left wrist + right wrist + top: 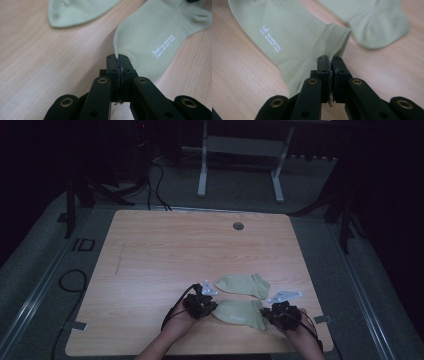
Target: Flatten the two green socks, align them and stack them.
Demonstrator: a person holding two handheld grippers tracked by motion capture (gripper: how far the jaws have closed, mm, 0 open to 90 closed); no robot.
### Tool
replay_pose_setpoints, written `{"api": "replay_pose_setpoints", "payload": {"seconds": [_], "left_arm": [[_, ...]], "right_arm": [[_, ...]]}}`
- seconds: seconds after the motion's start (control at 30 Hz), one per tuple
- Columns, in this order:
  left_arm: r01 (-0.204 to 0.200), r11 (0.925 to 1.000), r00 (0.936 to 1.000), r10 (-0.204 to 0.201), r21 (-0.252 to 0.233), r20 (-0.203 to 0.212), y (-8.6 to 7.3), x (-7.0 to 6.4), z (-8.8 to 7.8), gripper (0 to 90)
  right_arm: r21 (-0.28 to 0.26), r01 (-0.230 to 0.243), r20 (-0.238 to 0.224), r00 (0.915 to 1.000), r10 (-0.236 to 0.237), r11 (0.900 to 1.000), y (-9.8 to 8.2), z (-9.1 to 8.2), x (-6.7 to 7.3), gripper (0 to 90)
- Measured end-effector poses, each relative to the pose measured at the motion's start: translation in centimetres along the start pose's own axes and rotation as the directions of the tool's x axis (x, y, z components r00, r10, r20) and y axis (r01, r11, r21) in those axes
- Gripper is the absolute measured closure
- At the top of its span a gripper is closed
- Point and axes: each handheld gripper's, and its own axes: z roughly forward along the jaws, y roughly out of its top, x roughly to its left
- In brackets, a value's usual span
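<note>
Two pale green ankle socks lay on the wooden worktop [150, 250] toward its near right corner. The nearer sock [239, 313], bearing small white lettering, stretched between both claws close to the near edge. The left claw [119, 60] had clamped tight on its toe end, and the right claw [331, 62] had pinched its ribbed cuff. The second sock [242, 285] lay flat just beyond, untouched by either claw.
</note>
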Motion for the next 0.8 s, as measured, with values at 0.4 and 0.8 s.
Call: {"api": "replay_pose_setpoints", "payload": {"seconds": [0.4, 0.8], "left_arm": [[-0.005, 0.9998, 0.9987, 0.004, -0.021, -0.052, 3.3, 1.9, -0.8, 88.4], [-0.003, 0.9998, 0.9953, 0.001, -0.018, -0.097, 5.7, 3.8, 1.0, 88.3]], "right_arm": [[-0.069, -0.045, 0.01, 0.9989, 0.046, 0.997, 3.8, -1.1, -3.1, 85.9], [-0.041, -0.083, 0.043, 0.9955, 0.084, 0.996, 6.0, 0.7, -6.0, 85.8]]}}
